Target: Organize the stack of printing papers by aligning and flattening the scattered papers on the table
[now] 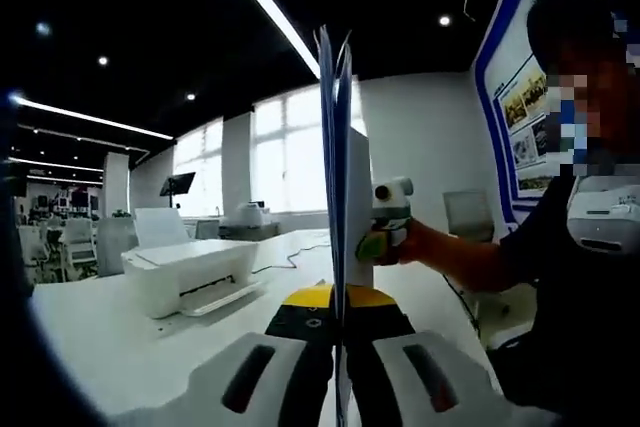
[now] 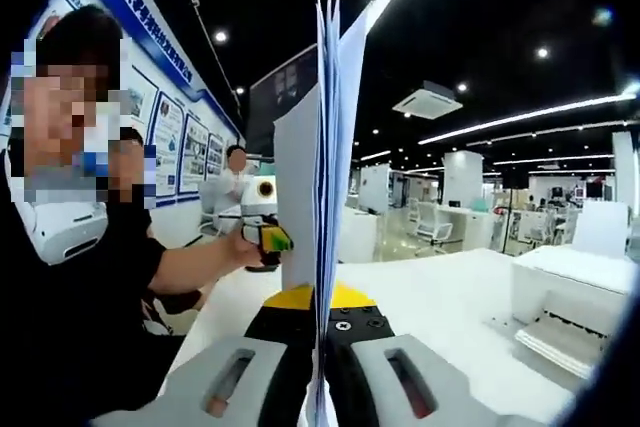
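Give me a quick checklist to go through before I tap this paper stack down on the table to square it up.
1. Left gripper clamped on the stack of papers: ok, the jaws are closed on its edge.
2. Right gripper clamped on the stack: ok, the jaws are closed on the opposite edge.
3. Stack upright: ok, it stands on edge between the two grippers.
4. Sheets aligned: not ok, the top edges fan apart in the right gripper view.
5. Bottom edge resting on the white table: cannot tell, the grippers hide it.
6. Printer out of the way: ok, it stands well off to the side.
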